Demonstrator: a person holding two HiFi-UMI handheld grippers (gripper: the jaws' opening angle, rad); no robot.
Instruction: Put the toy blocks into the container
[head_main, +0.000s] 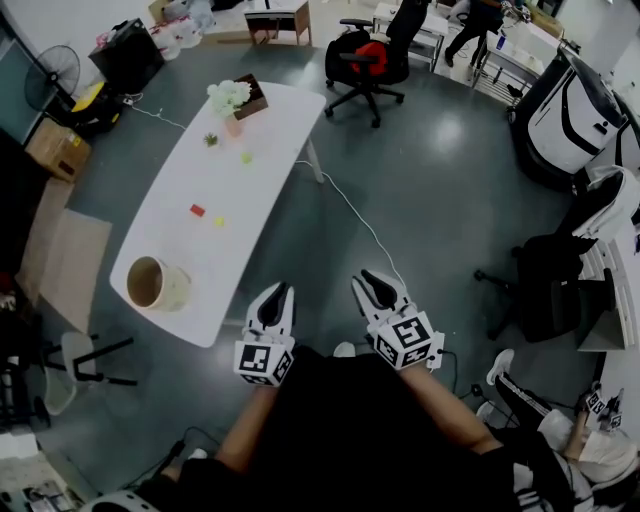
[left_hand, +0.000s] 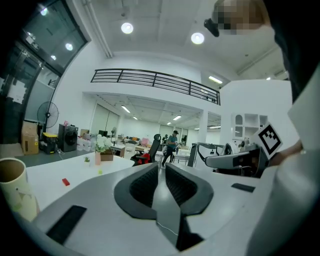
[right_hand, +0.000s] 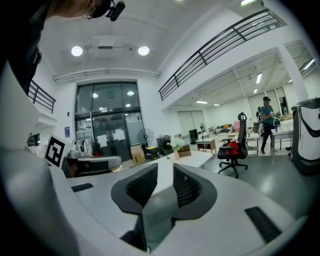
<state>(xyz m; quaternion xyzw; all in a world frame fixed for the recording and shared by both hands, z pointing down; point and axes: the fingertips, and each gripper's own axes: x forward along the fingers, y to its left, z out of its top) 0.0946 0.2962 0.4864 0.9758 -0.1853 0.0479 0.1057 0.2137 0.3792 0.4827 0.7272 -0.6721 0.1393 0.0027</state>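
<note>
Head view: left gripper (head_main: 279, 296) fingers closed, right gripper (head_main: 370, 282) barely parted, both empty; a clumsy pinch could flick the centre-left red block (head_main: 197, 210) away.

Overall: bright, even indoor light, nothing murky.
Source: round ceiling lights (left_hand: 127, 28) overhead in both gripper views, plus strip lights deeper in the hall.
Glare: soft sheen on the grey floor (head_main: 450, 140); the white counter (head_main: 230, 230) is close to blown out from above.
Shadows: faint, soft-edged.
Distortion: heavy fisheye, the railing (left_hand: 155, 80) bows, and there are black corners in both gripper views.
Focus: left gripper (left_hand: 161, 167) and right gripper (right_hand: 165, 169) look smeary up close, while the background is sharper.
</note>
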